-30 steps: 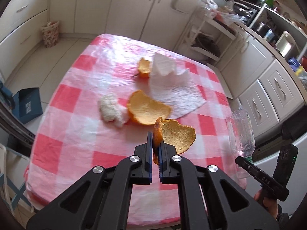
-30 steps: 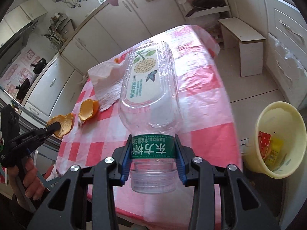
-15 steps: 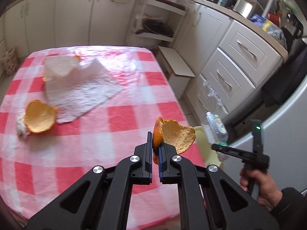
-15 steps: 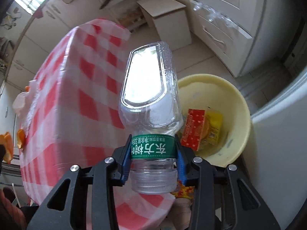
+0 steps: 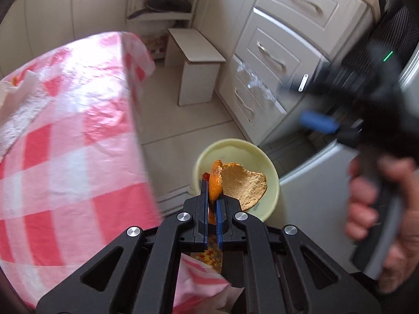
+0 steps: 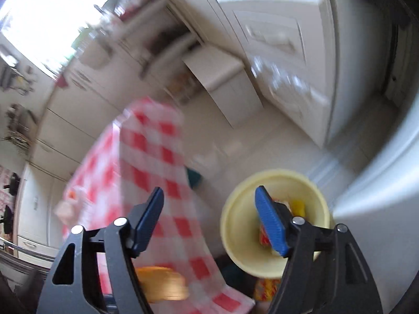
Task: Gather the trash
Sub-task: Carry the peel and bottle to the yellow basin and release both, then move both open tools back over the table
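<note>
Landmark: round pale-yellow plastic bin (image 5: 271, 180) on floor. Left of it, red-white checked tablecloth table (image 5: 65, 136) w/ white paper towel (image 5: 15, 112) not yet collected. Left gripper (image 5: 212, 196), clenched on curled orange peel (image 5: 237, 183), has swung from table to above bin. Right gripper (image 6: 209, 204), over bin too, now released & empty: bottle gone, presumably dropped in, tho not visible. Peel next.

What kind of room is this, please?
Most likely a home kitchen: white cabinet drawers with metal handles, a dark pan on an open shelf, and a table under a red-and-white checked cloth.
</note>
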### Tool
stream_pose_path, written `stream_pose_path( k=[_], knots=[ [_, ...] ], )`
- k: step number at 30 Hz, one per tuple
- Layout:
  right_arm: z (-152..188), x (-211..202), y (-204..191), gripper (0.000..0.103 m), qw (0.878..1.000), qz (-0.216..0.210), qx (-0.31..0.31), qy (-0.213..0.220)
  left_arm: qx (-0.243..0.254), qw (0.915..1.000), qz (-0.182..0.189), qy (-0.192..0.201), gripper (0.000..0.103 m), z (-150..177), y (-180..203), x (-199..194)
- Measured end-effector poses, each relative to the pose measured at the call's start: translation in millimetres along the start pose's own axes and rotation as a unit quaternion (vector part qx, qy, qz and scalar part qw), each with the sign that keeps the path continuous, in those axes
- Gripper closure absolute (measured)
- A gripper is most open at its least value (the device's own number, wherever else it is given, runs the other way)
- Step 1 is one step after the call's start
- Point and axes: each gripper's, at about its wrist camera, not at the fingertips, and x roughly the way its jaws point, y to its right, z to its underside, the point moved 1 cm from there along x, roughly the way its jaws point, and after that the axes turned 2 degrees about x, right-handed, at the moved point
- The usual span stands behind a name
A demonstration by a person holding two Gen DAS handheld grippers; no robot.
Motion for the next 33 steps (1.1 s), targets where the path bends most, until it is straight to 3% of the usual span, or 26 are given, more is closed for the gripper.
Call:
stream_pose_path(
  k=[4, 6, 7, 10, 13, 18, 24, 33],
  knots=[
    [-14.7, -40.9, -18.6, 0.025, 0.995, -0.041, -0.023, 0.084, 0.013, 0.9988, -0.011, -0.046, 0.098, -11.3, 35.8, 48.5],
    [-16.9, -45.7, -18.5, 0.025, 0.994, -0.043, -0.031, 0.096, 0.023, 0.9966, -0.020, -0.077, 0.089, -17.4, 50.6, 74.8],
    [-18.3, -45.6, -16.7, 0.025, 0.994, -0.041, -0.031, 0.099, 0.025, 0.9957, -0.026, -0.086, 0.080, -18.0, 56.0, 82.2],
    [-22.5, -47.0, -7.0, 0.025, 0.994, -0.039, -0.012, 0.104, 0.038, 0.9956, -0.043, -0.074, 0.063, -24.1, 65.3, 82.3],
    [-27.5, -51.4, -7.2, 0.025, 0.992, -0.043, 0.001, 0.115, 0.056, 0.9955, -0.066, -0.039, 0.049, -23.7, 64.3, 60.4],
    [-21.2, -53.8, -33.1, 0.025, 0.990, -0.054, -0.035, 0.124, 0.073, 0.9884, -0.132, 0.015, 0.042, -24.0, 39.0, 8.4],
    [-4.1, -51.3, -78.2, 0.024, 0.986, -0.063, -0.080, 0.129, 0.067, 0.9674, -0.225, 0.093, 0.032, -6.2, -19.4, -83.7],
    [40.0, -35.4, -168.6, 0.022, 0.977, -0.101, -0.152, 0.110, 0.037, 0.9402, -0.303, 0.151, 0.025, 27.2, -95.7, -176.0]
  ],
)
